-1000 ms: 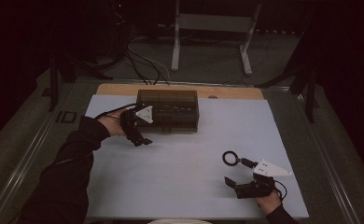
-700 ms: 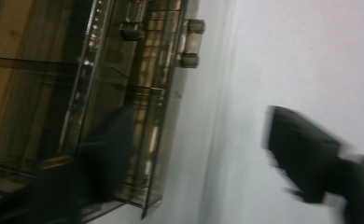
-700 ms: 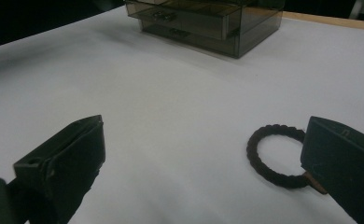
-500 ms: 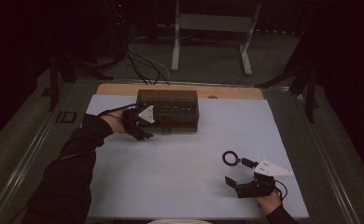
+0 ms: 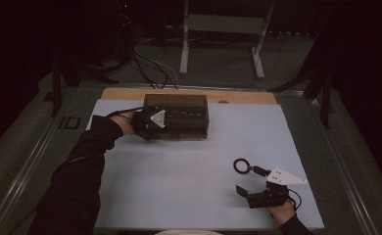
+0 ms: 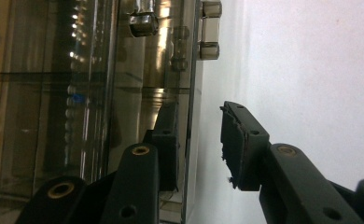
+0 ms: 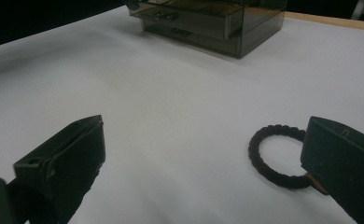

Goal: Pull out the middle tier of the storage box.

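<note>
A: The jaws of the left gripper [image 6: 196,144] have just been closing and now stand narrow, one pad inside the smoky drawer box [image 5: 177,116], the other outside its front, with a gap left on that side.

B: So it's a drawer pull, not yet clamped?

A: I judge so. Next it must pinch the front firmly, then draw straight out.

B: And the right gripper [image 7: 203,168]?

A: Wide apart, holding nothing, just beside the hair tie [image 7: 276,156] on the counter [image 5: 189,181], well apart from the box.
</note>
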{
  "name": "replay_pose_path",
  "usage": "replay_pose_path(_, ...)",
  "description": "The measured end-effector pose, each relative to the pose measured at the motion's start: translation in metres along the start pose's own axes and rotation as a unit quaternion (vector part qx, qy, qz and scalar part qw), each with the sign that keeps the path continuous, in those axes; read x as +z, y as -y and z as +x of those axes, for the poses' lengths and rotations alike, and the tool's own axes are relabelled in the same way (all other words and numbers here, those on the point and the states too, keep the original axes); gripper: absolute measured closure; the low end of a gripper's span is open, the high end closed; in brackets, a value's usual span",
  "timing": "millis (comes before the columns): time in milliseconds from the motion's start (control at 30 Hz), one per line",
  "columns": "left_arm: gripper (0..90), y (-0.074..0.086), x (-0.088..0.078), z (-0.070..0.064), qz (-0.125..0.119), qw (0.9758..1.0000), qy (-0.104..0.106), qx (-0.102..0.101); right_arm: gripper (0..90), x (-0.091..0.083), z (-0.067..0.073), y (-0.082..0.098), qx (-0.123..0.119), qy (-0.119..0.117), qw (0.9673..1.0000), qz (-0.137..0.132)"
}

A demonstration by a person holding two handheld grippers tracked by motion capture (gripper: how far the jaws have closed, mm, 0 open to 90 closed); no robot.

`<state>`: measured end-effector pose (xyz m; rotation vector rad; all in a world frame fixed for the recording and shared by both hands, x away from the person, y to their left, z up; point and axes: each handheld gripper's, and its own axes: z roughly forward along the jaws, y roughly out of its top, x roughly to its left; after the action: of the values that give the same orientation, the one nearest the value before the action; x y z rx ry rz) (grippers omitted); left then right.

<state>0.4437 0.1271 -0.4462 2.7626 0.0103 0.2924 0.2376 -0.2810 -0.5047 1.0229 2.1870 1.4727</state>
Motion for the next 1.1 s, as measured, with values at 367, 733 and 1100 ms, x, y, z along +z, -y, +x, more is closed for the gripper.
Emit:
replay_pose_path(367, 75.5, -0.005, 0.010, 0.007, 0.037, 0.9993, 0.009, 0.007, 0.0, -0.001, 0.000, 0.000, 0.001, 0.000, 1.0000, -0.001)
replay_pose_path(733, 80.2, -0.009, 0.016, 0.008, 0.047, 0.9987, 0.021, 0.003, 0.0, -0.001, -0.001, 0.000, -0.001, 0.000, 1.0000, -0.001)
replay_pose_path(1100, 84.3, -0.014, 0.021, 0.008, 0.053, 0.9983, 0.023, 0.012, 0.0, -0.001, -0.001, 0.001, -0.003, 0.002, 1.0000, 0.001)
